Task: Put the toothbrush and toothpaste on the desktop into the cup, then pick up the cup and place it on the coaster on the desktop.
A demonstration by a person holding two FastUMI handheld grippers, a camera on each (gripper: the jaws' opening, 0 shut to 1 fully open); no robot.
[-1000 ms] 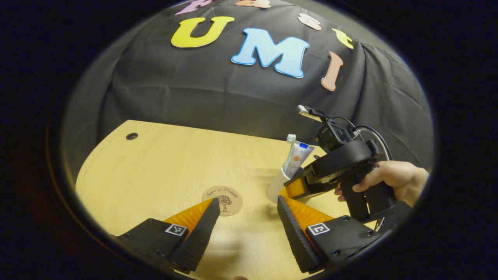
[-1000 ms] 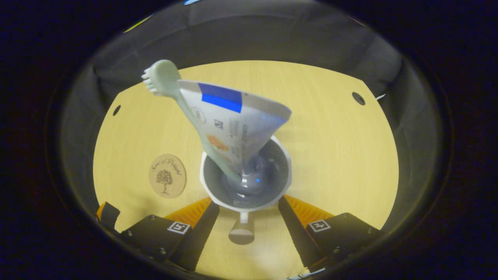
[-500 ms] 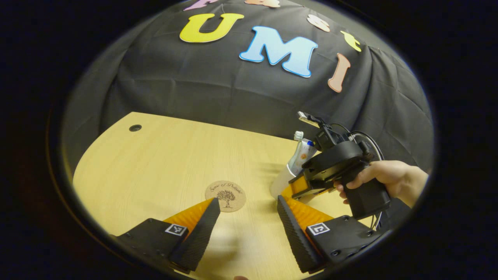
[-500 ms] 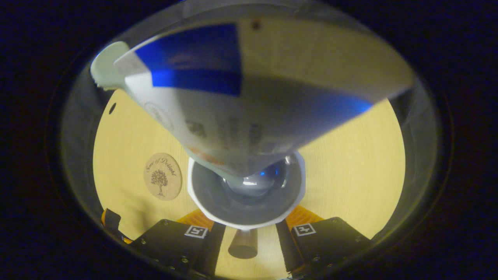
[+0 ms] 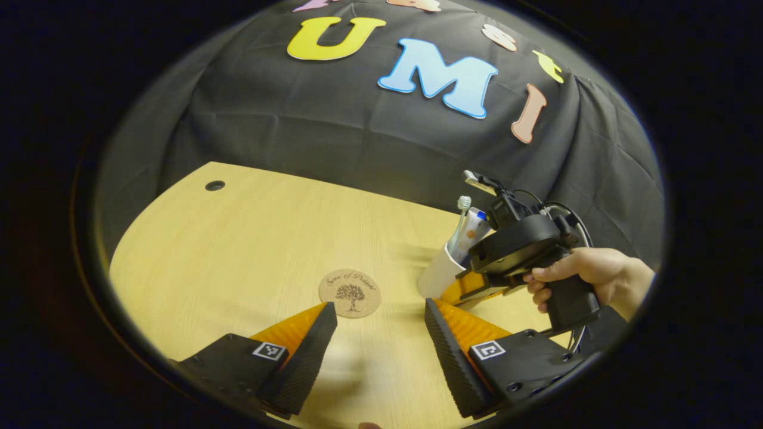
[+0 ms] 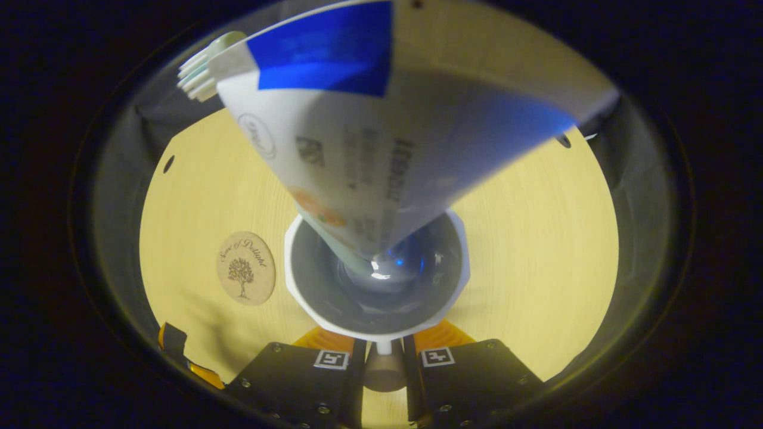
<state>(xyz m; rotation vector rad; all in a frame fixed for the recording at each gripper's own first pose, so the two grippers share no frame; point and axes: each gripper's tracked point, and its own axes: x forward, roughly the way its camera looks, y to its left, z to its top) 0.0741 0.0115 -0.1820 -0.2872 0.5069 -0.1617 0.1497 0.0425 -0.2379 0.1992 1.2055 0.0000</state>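
1. Right gripper view is showing me the right gripper [image 6: 381,369] with its fingers drawn close together on either side of the handle [image 6: 381,364] of the white cup [image 6: 310,298]; I am reading it as clenched on that handle.
2. I am seeing the cup standing on the table [image 6: 524,238], with the toothpaste [image 6: 381,155] tube and the toothbrush [image 6: 205,71] leaning inside it, the tube's wide end looming toward the camera.
3. I am noting the round cork coaster [image 6: 245,268] lying on the table just left of the cup, apart from it.
4. In the left gripper view I am watching the left gripper [image 5: 378,351] hovering over the table with its fingers spread wide and nothing between them.
5. From there the coaster [image 5: 350,293] is sitting just ahead of the left finger, and the cup [image 5: 438,274] is standing to its right, with a hand [image 5: 587,274] holding the right gripper against it.
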